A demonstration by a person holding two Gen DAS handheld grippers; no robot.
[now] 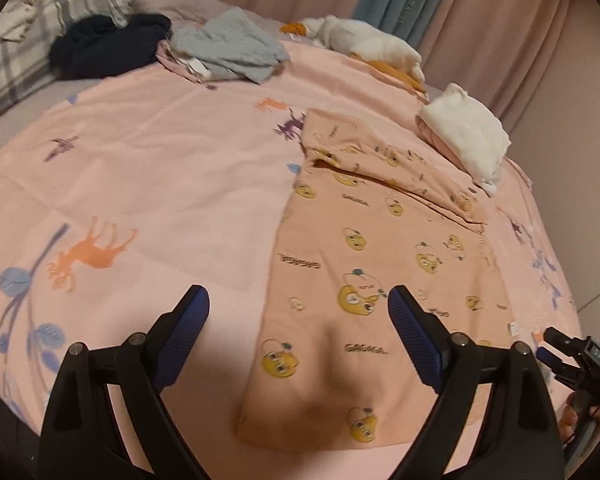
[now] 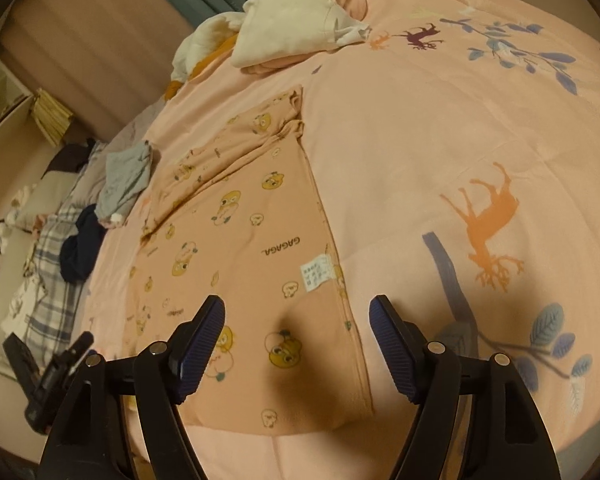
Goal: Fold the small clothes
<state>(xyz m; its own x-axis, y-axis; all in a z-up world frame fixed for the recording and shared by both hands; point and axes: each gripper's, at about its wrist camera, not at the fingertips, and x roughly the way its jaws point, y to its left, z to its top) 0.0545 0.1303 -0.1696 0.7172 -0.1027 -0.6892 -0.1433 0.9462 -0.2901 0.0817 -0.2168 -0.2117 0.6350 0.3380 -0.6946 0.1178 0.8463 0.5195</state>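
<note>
two grippers hang over the bed with nothing between their blue pads. the left gripper (image 1: 300, 312) has its jaws spread wide, its left finger above bare sheet and its right finger above the peach garment (image 1: 380, 248). the right gripper (image 2: 298, 322) is likewise parted and empty, straddling the garment's right edge near a white care label (image 2: 316, 272). the garment, printed with yellow cartoon faces and the word gagaga, lies flat on the pink bedsheet (image 1: 160, 168), its far part folded over on itself. beyond it sits a cream folded piece (image 1: 464, 132) on top of something pink. farther back lie a grey garment (image 1: 232, 44), a dark navy one (image 1: 108, 44), a white plush toy (image 1: 360, 44) and a plaid pillow (image 1: 52, 24).
</note>
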